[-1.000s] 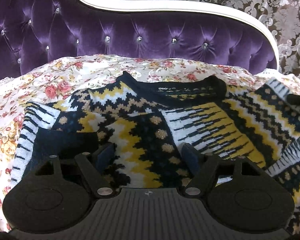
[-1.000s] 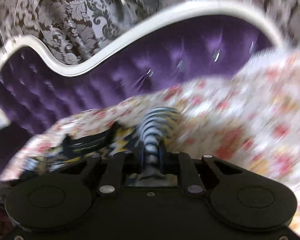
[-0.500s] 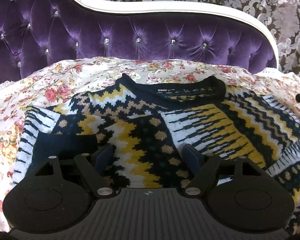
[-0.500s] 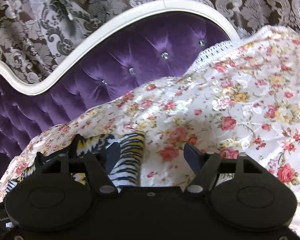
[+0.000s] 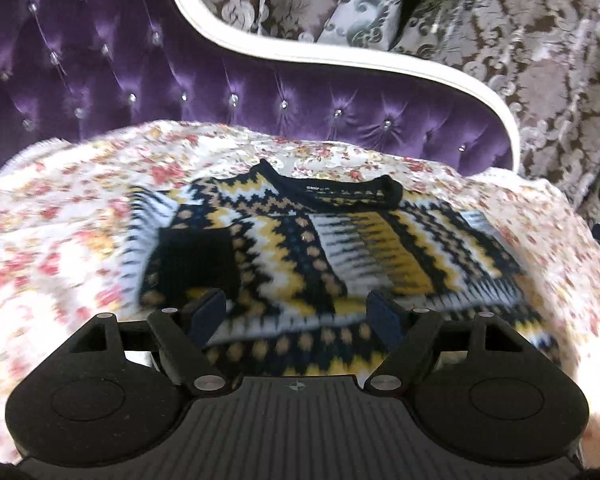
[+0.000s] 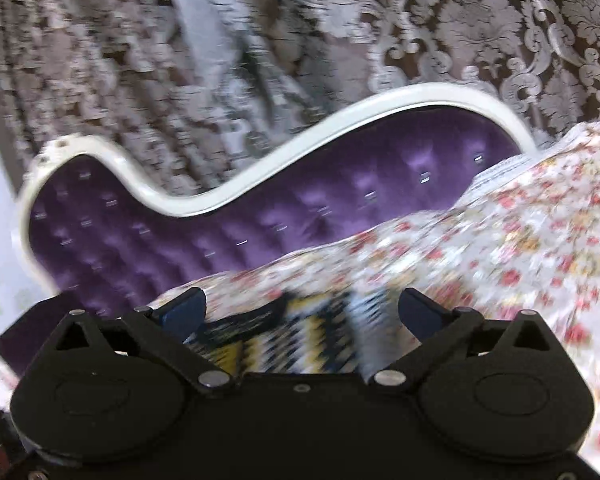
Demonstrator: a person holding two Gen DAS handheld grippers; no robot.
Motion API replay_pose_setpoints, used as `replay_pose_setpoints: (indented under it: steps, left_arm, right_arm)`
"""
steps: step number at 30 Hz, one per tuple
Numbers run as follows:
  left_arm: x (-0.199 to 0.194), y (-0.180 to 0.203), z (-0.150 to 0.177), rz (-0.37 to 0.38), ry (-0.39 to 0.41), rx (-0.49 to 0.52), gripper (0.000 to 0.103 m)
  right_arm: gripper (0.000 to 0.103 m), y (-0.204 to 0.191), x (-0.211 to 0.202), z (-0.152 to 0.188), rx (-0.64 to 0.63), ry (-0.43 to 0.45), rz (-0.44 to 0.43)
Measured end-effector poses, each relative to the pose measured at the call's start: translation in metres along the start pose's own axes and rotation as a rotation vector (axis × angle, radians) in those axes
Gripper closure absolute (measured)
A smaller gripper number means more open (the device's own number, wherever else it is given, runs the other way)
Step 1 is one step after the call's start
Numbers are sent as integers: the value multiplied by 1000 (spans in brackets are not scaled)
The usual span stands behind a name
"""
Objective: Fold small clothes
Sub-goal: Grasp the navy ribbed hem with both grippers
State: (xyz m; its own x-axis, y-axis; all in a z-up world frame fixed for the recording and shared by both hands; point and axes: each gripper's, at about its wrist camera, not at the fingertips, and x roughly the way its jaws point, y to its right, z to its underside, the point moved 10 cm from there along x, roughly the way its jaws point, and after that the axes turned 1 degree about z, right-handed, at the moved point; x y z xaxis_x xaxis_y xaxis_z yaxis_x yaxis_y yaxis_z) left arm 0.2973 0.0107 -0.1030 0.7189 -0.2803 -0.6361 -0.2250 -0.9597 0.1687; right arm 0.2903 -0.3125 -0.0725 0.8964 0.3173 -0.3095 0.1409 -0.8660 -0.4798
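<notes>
Patterned knit sweater [image 5: 320,248] flat on floral bedspread [image 5: 60,248], sleeves folded in, purple tufted headboard [image 5: 260,108] behind; left gripper [image 5: 296,316] jaws wide, holding nothing; right gripper [image 6: 302,312] jaws opening, sweater between, ungripped

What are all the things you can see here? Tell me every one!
sweater: one, navy, yellow and white zigzag knit, lying on the bedspread with both sleeves folded in over the front.
bedspread: one, white with red and yellow flowers, spread over the seat under the sweater.
sofa back: one, purple buttoned velvet with a white curved frame, behind the bedspread.
curtain: brown with silver leaf pattern, behind the sofa back.
left gripper: one, black with blue pads, open, above the sweater's lower edge, holding nothing.
right gripper: one, black with blue pads, jaws opening, sweater below them, not gripped.
</notes>
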Motion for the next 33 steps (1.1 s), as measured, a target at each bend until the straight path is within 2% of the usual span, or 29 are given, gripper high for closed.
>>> replay_pose_setpoints:
  steps: [4,8,12,18,22,28,33]
  left_arm:
    - [-48,6,19,-4,34,31,26]
    - [-86,10,43,24,54,-23,25]
    - [-109,13,73,15,52,-62,25]
    - [-122,19,117,-41,3,-46,25]
    - [-126,23,143,-37,-18,-58,25]
    - [-118,21,177,-103,-113,-67,24]
    - [-116,25,187,-110,-113,-22,19]
  right_arm:
    - [0,-18,-42,34,9,-39,-43]
    - [0,-30,-79,65,24,-92,-67]
    - [0,-34,-105,94,55,-151,-60]
    - [0,-38,-131,140,102,-234,-25]
    - [0,-39,-138,171,62,-315,12]
    - [0,-40,-141,202,17,-372,57]
    - [0,-36,-141,220,28,-418,73]
